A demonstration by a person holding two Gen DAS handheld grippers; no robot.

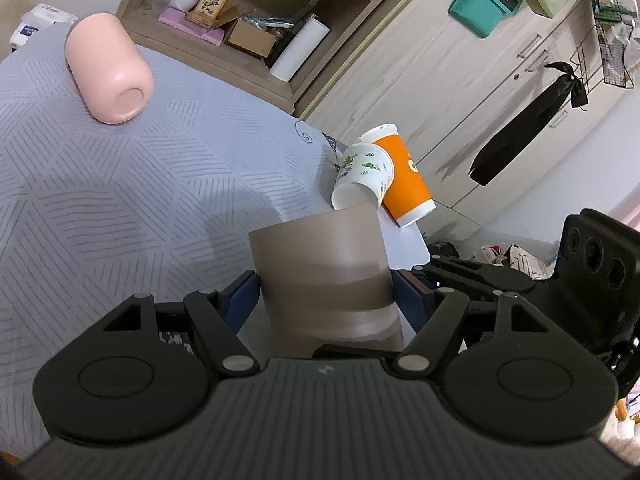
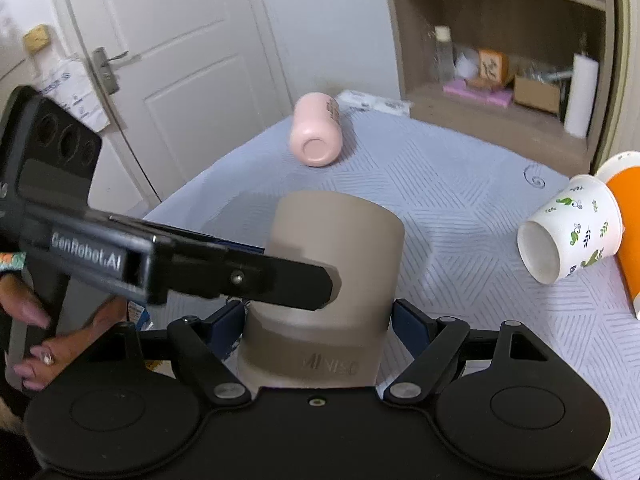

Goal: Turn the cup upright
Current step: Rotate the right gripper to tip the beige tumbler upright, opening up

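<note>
Two claws grip one taupe cup (image 2: 336,264) — your left claw (image 1: 326,300) and right claw (image 2: 318,320) both clamp it. Uneven twisting could pop it loose toward the floral paper cup (image 2: 568,228) beside it, or off the table (image 2: 460,208).

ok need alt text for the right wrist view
Both tools, right and left, grip a taupe cup over a grey-blue tablecloth. Beyond lie a pink cup, a leaf-print paper cup and an orange cup.

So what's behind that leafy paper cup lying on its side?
An orange paper cup lies behind the leafy cup, seemingly touching it. The leafy cup hides part of its side, so actual contact isn't certain.
</note>
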